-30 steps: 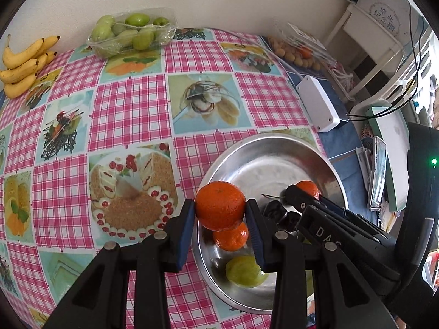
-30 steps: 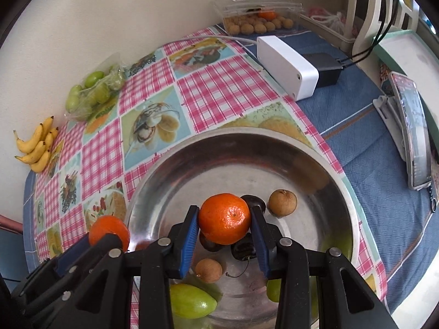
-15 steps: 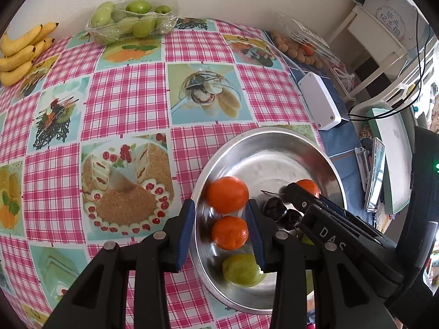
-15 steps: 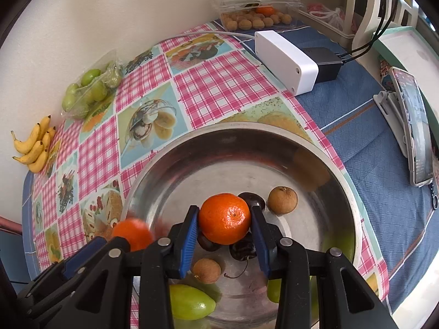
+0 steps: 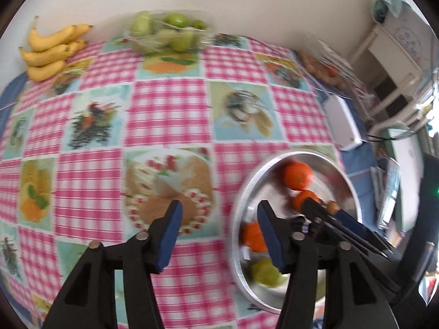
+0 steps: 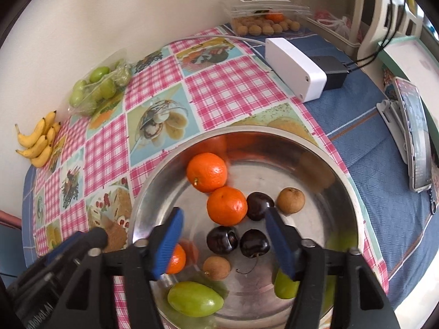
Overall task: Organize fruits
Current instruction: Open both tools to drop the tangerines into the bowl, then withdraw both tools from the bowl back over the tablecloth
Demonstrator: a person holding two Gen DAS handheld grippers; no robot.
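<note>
**Right wrist view: both hand-held grippers letting go over the bowl**

My right hand-held gripper [image 6: 222,235] is opening, nothing between its pads, above the steel bowl [image 6: 348,192]. Under it lie three cherries [image 6: 222,240], then two oranges [image 6: 227,205] touching. My left hand-held gripper [image 5: 219,230] is opening too, empty, over the checked surface [image 5: 164,109]. Bananas [image 5: 52,52] sit farthest, by the wall.

Left view smears all over: the bowl [image 5: 295,213] right of the left gripper [image 5: 219,235] is a blur, its oranges soft blobs. In the right view, the right gripper [image 6: 223,242] covers half an orange [image 6: 175,259] and most of a green fruit [image 6: 284,285].
</note>
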